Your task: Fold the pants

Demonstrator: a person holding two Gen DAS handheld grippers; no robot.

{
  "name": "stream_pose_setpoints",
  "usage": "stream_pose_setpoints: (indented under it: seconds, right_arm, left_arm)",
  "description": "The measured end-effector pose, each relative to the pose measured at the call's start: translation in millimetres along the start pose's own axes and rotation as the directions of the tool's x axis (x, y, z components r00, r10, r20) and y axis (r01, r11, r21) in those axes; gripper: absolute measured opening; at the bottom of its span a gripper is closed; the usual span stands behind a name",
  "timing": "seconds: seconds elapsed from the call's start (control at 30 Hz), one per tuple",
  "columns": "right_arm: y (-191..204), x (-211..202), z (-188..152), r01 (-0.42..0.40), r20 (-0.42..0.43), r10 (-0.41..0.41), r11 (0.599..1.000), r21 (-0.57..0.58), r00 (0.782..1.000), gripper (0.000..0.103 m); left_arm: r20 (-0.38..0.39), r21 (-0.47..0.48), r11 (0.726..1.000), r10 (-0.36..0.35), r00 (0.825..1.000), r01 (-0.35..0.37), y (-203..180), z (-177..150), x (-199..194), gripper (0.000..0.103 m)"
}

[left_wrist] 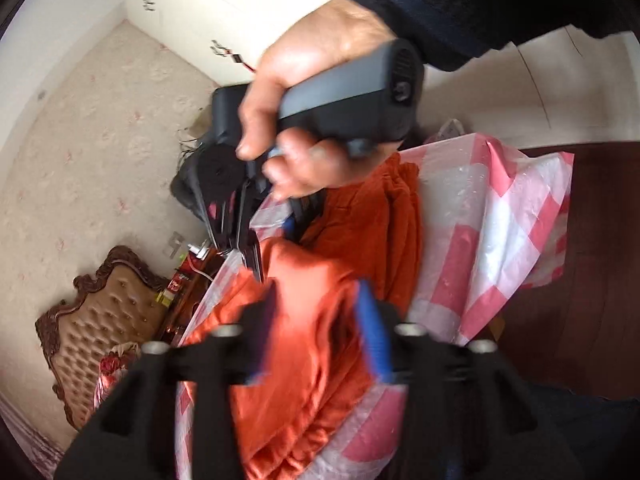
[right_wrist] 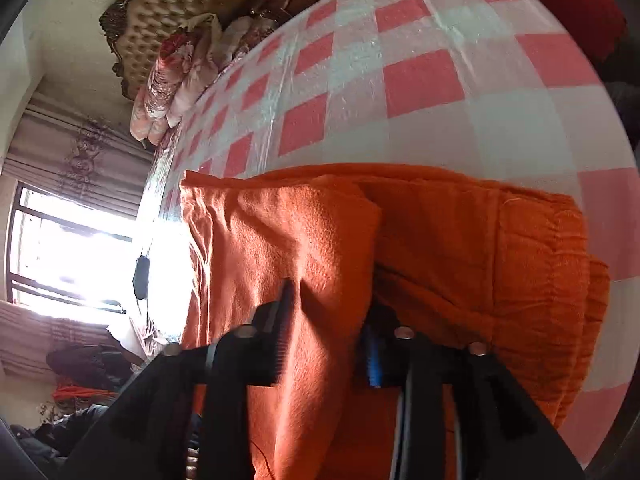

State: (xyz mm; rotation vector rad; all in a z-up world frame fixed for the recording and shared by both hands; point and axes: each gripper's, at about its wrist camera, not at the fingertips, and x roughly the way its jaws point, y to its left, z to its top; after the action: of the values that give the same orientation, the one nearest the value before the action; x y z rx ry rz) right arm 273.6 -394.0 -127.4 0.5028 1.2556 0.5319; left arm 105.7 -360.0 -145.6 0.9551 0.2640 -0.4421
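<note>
Fold is midway, judging by the layout: orange pants [right_wrist: 460, 248] lie on the pink-and-white checked plastic cover [right_wrist: 420, 80] over the table, already doubled into a thick stack, with the gathered waistband [right_wrist: 560, 248] at the right end of the right wrist view and one flap lifted over the stack. What looks left: lay that flap down, flatten it, maybe one more fold to finish the bundle; how neat the layers underneath are can't be read from here. Left tongs [left_wrist: 316, 332]: jaws part-open at middling width, an orange fold bunched between the black finger and the blue-padded finger [left_wrist: 374, 332]; cloth fills the gap and appears pinched, though blur hides the pad contact. Right tongs [right_wrist: 328, 340]: similar width, a fold of the pants running up between the fingers, so holding fabric too. From the left wrist view the right hand [left_wrist: 304, 112] grips the handle and the right tongs' tips sit in the orange cloth near the cover's edge. Both tongs are close together on the same part of the garment. Bed headboard [right_wrist: 160, 12] sits in the background beyond the table.
</note>
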Motion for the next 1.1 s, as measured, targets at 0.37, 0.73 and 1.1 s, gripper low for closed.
stream_pose_setpoints:
  seconds: [0.37, 0.73, 1.1]
  right_arm:
    - [9.4, -7.0, -11.6, 0.083, 0.032, -0.081, 0.994, -0.068, 0.996, 0.05]
    - [22.4, -43.8, 0.4, 0.003, 0.053, 0.002, 0.996, -0.088, 0.999, 0.011]
    - [-28.0, -80.1, -9.1, 0.013, 0.138, -0.011, 1.0, -0.013, 0.99, 0.009]
  left_arm:
    - [-0.048, -0.016, 0.999, -0.048, 0.998, 0.047, -8.9, -8.2, 11.9, 0.031]
    - [-0.013, -0.075, 0.997, -0.019, 1.0, 0.018, 25.8, 21.4, 6.4, 0.007]
    - [0.041, 0.106, 0.994, -0.021, 0.999, 0.017, -17.2, 61.2, 23.2, 0.007]
